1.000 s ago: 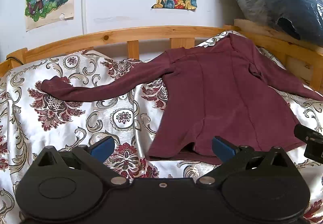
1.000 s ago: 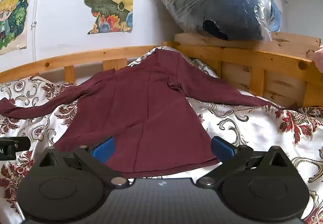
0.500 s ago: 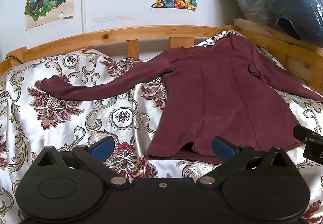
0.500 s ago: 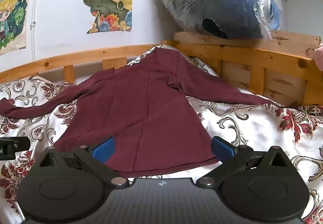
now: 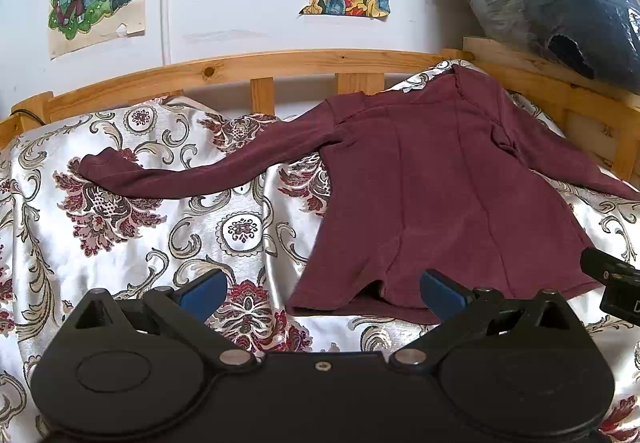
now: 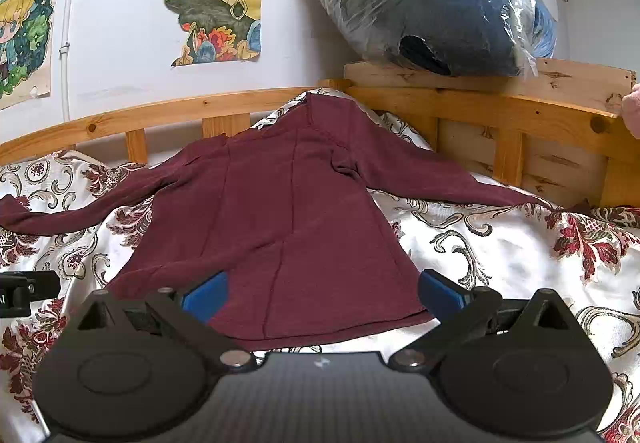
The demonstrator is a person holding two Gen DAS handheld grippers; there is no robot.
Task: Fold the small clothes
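Almost nothing has changed over the last second: the maroon long-sleeved shirt (image 5: 440,195) still lies spread flat on the floral bedspread (image 5: 120,243), sleeves out to both sides. The left gripper (image 5: 322,289) and right gripper (image 6: 320,291) keep hovering near its hem, fingers spread and empty, so folding has not begun.

We see a wooden bed (image 5: 280,61) covered by a floral sheet (image 5: 120,243). On the sheet a maroon shirt (image 5: 432,195) lies flat, sleeves spread.
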